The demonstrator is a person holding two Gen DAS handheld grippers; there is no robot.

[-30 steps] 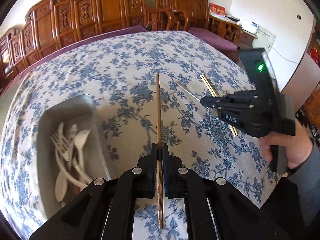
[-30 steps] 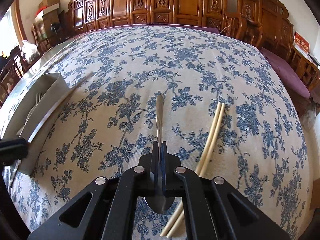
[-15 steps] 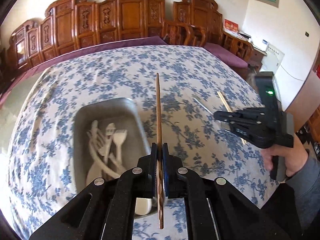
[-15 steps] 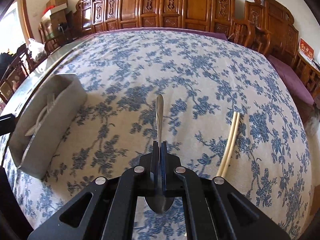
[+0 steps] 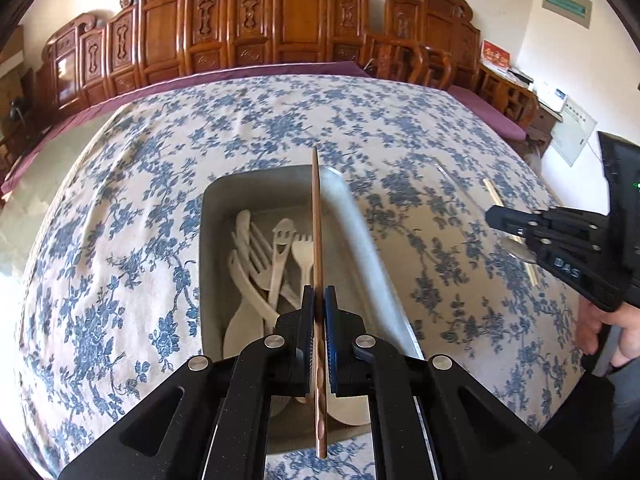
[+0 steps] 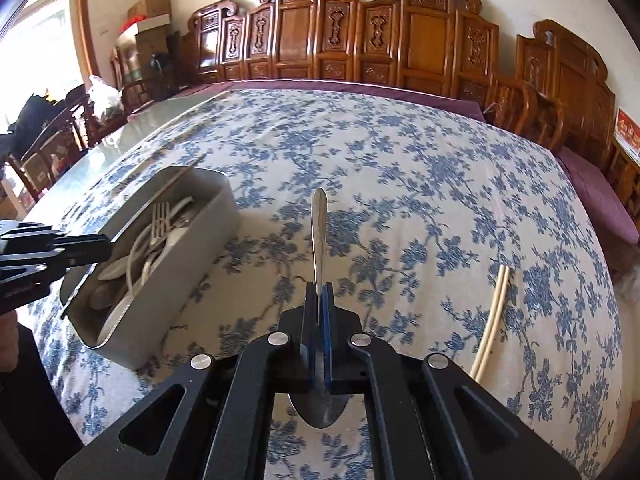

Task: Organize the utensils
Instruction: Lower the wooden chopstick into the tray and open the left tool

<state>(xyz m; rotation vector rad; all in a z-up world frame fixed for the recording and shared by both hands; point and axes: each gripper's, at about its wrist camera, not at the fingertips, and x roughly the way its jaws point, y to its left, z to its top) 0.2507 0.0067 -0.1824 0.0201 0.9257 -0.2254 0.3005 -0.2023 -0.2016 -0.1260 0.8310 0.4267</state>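
My left gripper is shut on a brown wooden chopstick and holds it above the grey tray, which holds several pale forks and spoons. My right gripper is shut on a metal spoon, handle forward, bowl behind the fingers, above the tablecloth right of the tray. The right gripper also shows in the left wrist view, and the left gripper in the right wrist view over the tray's near end.
A pair of pale chopsticks lies on the blue-flowered tablecloth to the right. Carved wooden chairs line the table's far edge. Boxes and bags stand at far left.
My left gripper has carried the brown chopstick leftward until it is over the tray. My right gripper has lifted the spoon and moved it left, away from the pale chopsticks, toward the tray.
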